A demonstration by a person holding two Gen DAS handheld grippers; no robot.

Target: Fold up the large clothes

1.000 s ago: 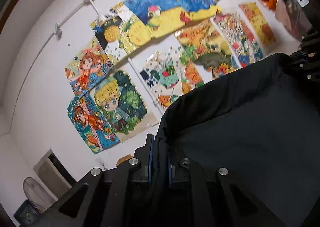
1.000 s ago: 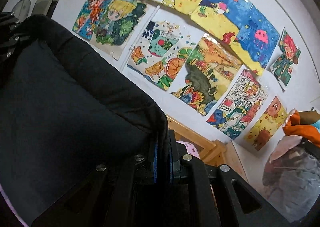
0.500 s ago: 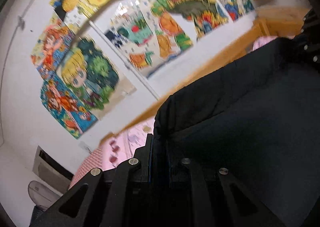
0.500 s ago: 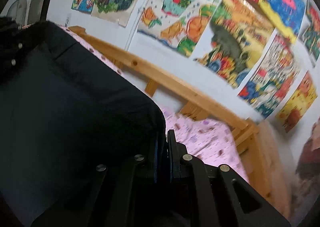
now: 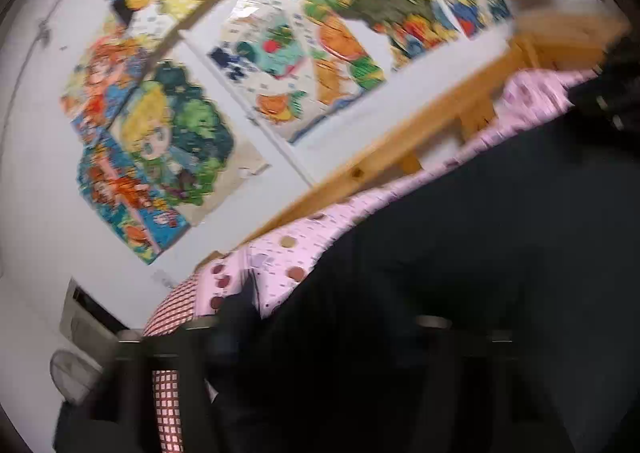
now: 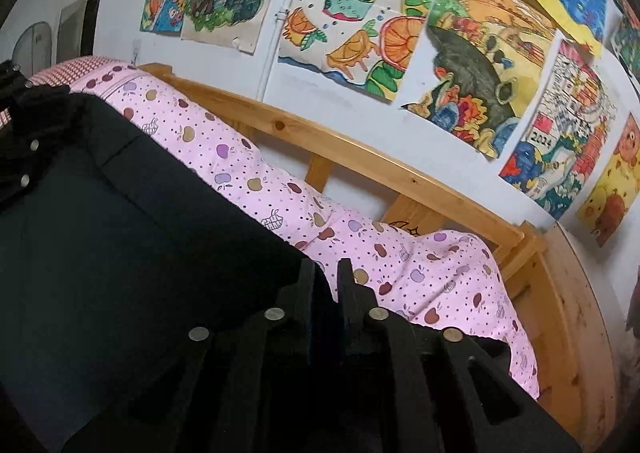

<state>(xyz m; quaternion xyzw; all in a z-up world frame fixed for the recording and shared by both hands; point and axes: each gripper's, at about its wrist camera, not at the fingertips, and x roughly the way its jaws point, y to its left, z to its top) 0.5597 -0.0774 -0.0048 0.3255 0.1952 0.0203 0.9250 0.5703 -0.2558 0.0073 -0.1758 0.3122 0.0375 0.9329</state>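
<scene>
Having lowered the dark garment onto the bed near its wooden rail, spreading left jaws off it, keeping right jaws still pinching its edge, smoothing before releasing.

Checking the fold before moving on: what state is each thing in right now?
Dark garment: spread over the bed, one corner between the right fingers.
Left gripper: jaws just opened, wide apart.
Right gripper: nearly closed on the garment's corner, just easing.
Pink bedsheet: partly covered.
</scene>
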